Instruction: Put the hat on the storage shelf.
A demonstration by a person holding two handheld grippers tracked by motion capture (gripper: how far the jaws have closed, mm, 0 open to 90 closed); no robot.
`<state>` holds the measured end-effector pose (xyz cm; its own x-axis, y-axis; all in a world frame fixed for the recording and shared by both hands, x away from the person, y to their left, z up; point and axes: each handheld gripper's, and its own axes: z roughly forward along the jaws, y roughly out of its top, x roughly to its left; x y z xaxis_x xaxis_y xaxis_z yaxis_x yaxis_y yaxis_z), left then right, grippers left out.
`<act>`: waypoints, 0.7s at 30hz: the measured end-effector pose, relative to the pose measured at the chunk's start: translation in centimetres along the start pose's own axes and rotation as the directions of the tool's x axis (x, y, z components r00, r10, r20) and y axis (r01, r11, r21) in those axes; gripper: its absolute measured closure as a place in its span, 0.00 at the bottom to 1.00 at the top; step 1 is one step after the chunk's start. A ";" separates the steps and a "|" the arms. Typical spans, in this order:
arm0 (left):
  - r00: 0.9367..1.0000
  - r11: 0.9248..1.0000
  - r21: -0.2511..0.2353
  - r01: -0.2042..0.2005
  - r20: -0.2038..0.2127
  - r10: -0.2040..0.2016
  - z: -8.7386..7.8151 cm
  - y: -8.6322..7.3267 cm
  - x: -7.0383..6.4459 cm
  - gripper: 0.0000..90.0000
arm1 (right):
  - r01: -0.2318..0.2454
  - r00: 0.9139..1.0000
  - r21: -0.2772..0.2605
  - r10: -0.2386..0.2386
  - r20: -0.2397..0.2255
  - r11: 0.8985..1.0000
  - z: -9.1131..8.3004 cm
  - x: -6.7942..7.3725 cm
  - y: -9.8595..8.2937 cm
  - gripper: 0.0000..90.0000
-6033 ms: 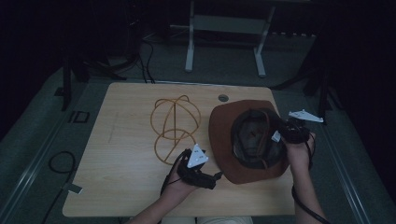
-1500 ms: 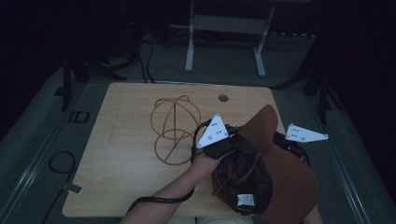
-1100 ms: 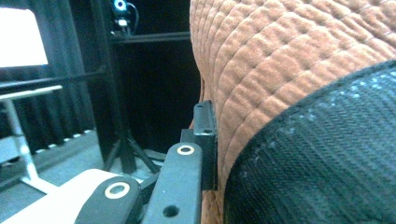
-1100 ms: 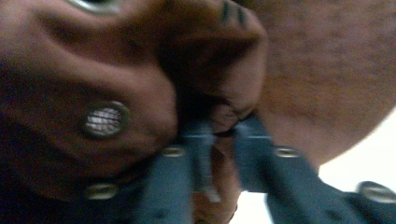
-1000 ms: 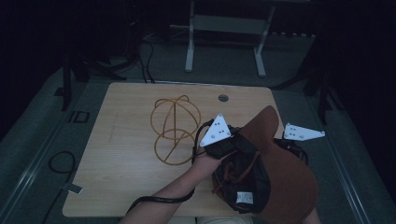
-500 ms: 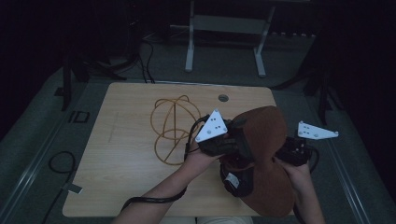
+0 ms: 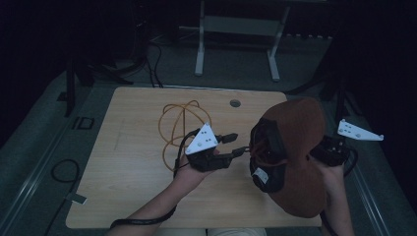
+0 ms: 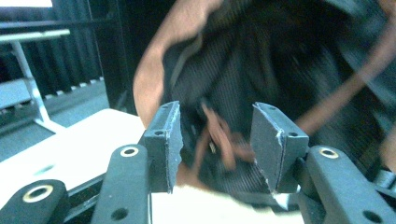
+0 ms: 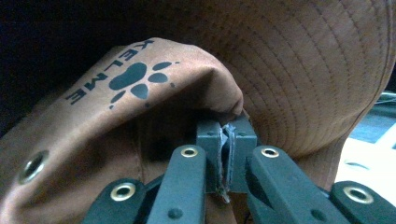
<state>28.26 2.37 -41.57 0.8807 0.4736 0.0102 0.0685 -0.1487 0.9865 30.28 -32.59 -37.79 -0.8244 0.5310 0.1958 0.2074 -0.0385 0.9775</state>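
Note:
A brown wide-brimmed hat [image 7: 295, 142] is held up off the table at the right, with its dark lined inside facing left. My right gripper [image 7: 328, 153] is behind it, shut on a fold of the hat's fabric [image 9: 303, 60] beside a paw logo; its jaws [image 9: 226, 133] are pressed together. My left gripper [image 7: 235, 144] is open just left of the hat, pointing into it. Between its fingers [image 8: 161, 144] I see the dark lining [image 8: 261, 60] and an orange chin cord [image 8: 219, 140], and nothing is gripped.
An orange wire hat stand [image 7: 178, 124] stands on the wooden table [image 7: 133, 162], just behind the left hand. A cable hole [image 7: 235, 103] is near the far edge. A metal frame [image 7: 236, 29] stands on the floor beyond, and a cable loop [image 7: 61, 169] lies at the left.
The hat was lifted off the table and swung upright to the right. The left gripper, close against the hat a second ago, now stands open and apart from it.

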 end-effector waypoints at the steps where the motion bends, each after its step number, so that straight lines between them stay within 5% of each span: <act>1: 1.000 1.000 0.008 -0.002 -0.006 0.002 -0.2 -0.4 -0.1 0.59 | 0.003 1.000 -0.004 -0.003 0.006 1.000 0.1 -0.2 0.2 0.96; 4: 1.000 0.998 0.059 -0.025 -0.009 0.026 -0.8 -1.9 -0.4 0.57 | 0.017 0.999 0.000 -0.017 0.028 1.000 0.4 -0.6 0.6 0.96; 11: 1.000 0.988 0.151 0.023 -0.003 -0.023 -2.6 -6.6 -0.9 0.57 | 0.012 0.998 0.014 -0.012 0.055 1.000 1.7 -1.2 1.1 0.96; 21: 0.993 0.973 0.210 0.096 -0.087 -0.079 -7.7 -12.6 0.0 0.51 | 0.004 0.997 0.046 -0.008 0.080 0.999 4.1 -2.3 1.3 0.96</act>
<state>23.81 10.92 -52.74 0.8286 0.5573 -0.0540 0.2496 -0.2813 0.9266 34.62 -30.42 -37.34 -0.7812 0.5974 0.1815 0.2280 0.0023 0.9737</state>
